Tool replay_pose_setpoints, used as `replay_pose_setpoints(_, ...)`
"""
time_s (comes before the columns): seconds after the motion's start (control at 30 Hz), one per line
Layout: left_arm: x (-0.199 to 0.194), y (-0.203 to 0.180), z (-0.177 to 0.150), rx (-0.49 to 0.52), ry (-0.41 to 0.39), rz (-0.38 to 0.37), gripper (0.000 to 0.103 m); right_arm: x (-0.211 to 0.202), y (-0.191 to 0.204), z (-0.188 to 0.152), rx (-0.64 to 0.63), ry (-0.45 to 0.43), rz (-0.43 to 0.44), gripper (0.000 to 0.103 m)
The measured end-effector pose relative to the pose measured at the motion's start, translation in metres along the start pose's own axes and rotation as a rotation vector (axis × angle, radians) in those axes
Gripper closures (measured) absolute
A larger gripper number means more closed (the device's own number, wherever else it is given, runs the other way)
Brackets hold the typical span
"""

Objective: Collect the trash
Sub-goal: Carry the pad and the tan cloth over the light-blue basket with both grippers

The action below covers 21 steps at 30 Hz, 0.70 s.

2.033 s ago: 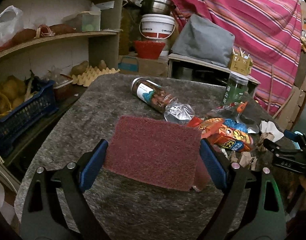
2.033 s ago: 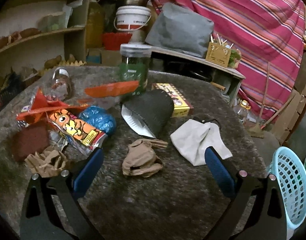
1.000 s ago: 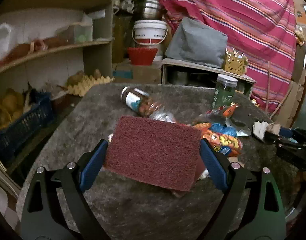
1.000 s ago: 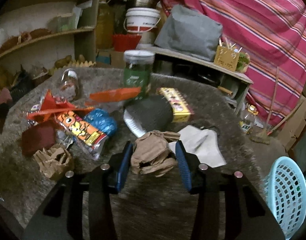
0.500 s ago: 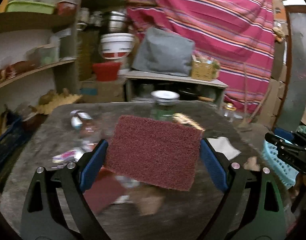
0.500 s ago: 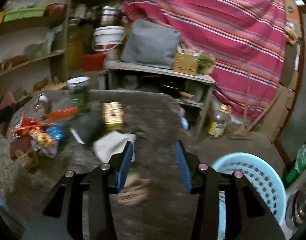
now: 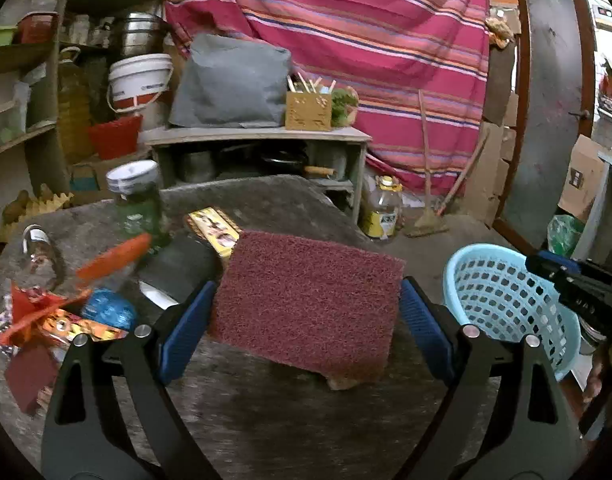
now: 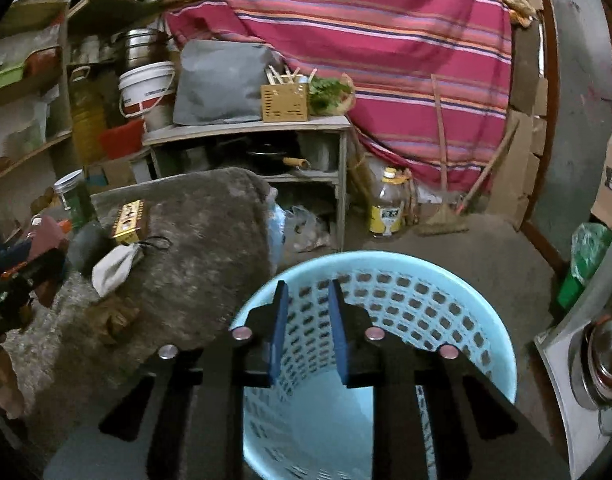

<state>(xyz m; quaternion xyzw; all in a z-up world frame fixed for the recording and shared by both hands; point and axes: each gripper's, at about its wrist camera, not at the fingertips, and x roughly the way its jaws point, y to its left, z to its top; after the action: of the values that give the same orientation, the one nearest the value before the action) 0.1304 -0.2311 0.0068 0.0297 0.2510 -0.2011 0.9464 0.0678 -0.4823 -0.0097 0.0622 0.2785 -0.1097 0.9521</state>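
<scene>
My left gripper (image 7: 306,290) is shut on a maroon scouring pad (image 7: 314,320), held above the grey table (image 7: 266,420). The light blue basket (image 7: 502,300) stands on the floor to its right. My right gripper (image 8: 308,288) hangs over the basket's rim (image 8: 370,260); its jaws are closing, almost together, with nothing between them. A crumpled brown paper (image 8: 114,318) lies on the table near its edge. Snack wrappers (image 7: 66,320), a blue ball of plastic (image 7: 108,308), a green jar (image 7: 136,200), a yellow box (image 7: 216,228) and a white cloth (image 8: 114,266) lie on the table.
A low wooden shelf (image 8: 246,128) with pots stands behind the table. An oil bottle (image 8: 388,208) and a broom (image 7: 426,216) are on the floor by the striped curtain. A green bag (image 8: 590,248) and a steel pot (image 8: 606,356) sit at the right.
Both grippers swung right from the table toward the basket. The brown paper slipped out of the right gripper and lies on the table; the right jaws have narrowed.
</scene>
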Motion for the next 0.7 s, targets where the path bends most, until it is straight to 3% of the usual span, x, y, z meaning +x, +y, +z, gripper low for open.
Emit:
replay_pose_setpoints(0.23,-0.011,0.023,-0.003,-0.013,-0.012,0.052,0.014,0.005,0.005,-0.007,-0.021,0.028,0.027,0.081)
replay_pose_setpoints(0.27,-0.015,0.032,-0.003,-0.023,-0.012,0.07,0.014,0.009,0.014,-0.008,-0.033,0.037,0.033,0.077)
replay_pose_setpoints(0.37,-0.026,0.058,-0.004,-0.049,-0.018,0.121,0.014,0.014,0.036,-0.008,-0.049,0.047,0.052,0.043)
replay_pose_setpoints(0.5,-0.045,0.097,-0.008,-0.085,-0.027,0.181,0.014,0.015,0.071,-0.005,-0.05,0.037,0.096,0.028)
replay_pose_setpoints(0.7,-0.074,0.15,-0.018,-0.138,-0.03,0.268,0.014,0.028,0.137,-0.011,-0.109,0.053,0.132,0.021)
